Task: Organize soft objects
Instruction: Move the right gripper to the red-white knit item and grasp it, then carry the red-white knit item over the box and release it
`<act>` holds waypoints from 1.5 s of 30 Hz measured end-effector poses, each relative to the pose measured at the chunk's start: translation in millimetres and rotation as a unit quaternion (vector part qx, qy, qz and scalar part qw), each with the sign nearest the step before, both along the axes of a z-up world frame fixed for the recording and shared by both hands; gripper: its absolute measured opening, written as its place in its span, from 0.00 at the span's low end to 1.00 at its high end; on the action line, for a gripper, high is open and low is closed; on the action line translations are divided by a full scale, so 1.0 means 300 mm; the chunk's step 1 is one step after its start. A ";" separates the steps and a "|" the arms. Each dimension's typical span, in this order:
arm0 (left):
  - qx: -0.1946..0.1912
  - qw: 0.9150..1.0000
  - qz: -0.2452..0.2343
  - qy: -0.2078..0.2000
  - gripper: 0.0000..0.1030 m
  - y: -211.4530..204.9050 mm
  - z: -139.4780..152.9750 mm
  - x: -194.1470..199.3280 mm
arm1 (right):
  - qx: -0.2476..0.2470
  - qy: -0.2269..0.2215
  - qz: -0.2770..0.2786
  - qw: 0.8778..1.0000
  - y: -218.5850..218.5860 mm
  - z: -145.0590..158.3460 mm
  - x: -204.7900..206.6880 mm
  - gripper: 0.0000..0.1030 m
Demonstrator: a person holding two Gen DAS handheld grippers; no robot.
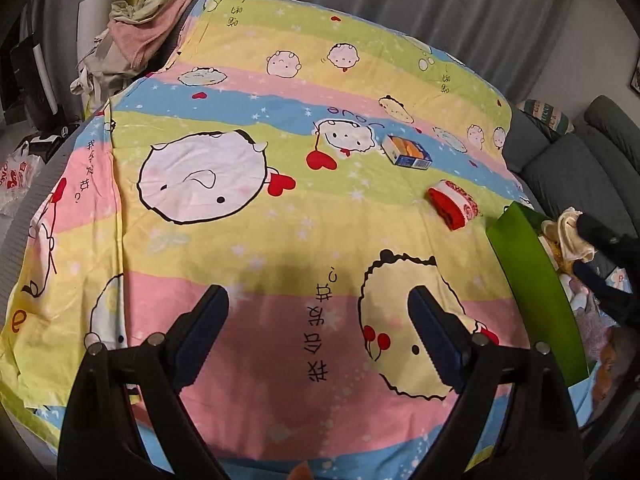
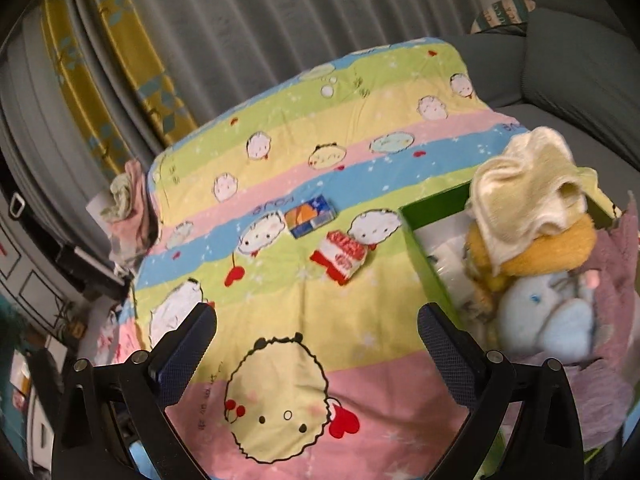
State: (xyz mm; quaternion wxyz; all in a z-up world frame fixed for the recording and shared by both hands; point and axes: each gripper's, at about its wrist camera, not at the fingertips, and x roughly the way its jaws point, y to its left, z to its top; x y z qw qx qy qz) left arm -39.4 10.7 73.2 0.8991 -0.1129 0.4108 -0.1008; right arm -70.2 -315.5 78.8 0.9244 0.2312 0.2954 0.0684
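Observation:
A green box [image 2: 426, 264] stands at the right of the bed and holds soft things: a cream cloth [image 2: 524, 184] on top, a yellow plush [image 2: 552, 248], a light blue plush [image 2: 556, 320] and a mauve towel [image 2: 616, 280]. The box also shows in the left wrist view [image 1: 532, 280]. A red and white packet [image 1: 454, 202] [image 2: 342, 258] and a blue box with an orange picture [image 1: 408, 152] [image 2: 310, 216] lie on the striped cartoon bedsheet [image 1: 280, 240]. My left gripper [image 1: 318, 304] is open and empty above the sheet. My right gripper [image 2: 316, 324] is open and empty, left of the green box.
A pile of pink and pale green clothes [image 1: 148, 24] sits at the bed's far left corner. A grey sofa [image 2: 576, 64] stands to the right. Grey curtains [image 1: 400, 0] hang behind the bed. A plastic bag [image 1: 16, 176] lies at the left.

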 end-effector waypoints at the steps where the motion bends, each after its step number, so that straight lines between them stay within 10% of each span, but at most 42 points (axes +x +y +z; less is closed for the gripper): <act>1: 0.001 1.000 0.003 0.002 0.88 0.006 -0.001 0.000 | -0.003 0.005 0.006 1.000 0.021 -0.010 0.014 0.98; 11: 0.052 0.997 0.051 -0.010 0.88 0.068 0.007 0.002 | -0.024 0.095 0.021 0.995 0.165 -0.105 0.248 0.98; 21: 0.023 0.999 0.042 0.002 0.88 0.093 -0.007 0.011 | -0.161 0.108 -0.018 0.981 0.212 -0.130 0.522 0.98; 30: 0.029 0.999 0.042 0.018 0.88 0.090 -0.033 0.026 | -0.170 0.146 0.001 0.975 0.206 -0.262 0.657 0.90; 34: 0.020 0.999 0.041 0.015 0.88 0.098 -0.025 0.020 | -0.177 0.134 -0.018 0.975 0.196 -0.261 0.633 0.41; 45: -0.015 0.999 0.010 0.030 0.88 0.049 -0.035 0.014 | -0.024 0.125 0.111 0.986 0.291 -0.171 0.298 0.41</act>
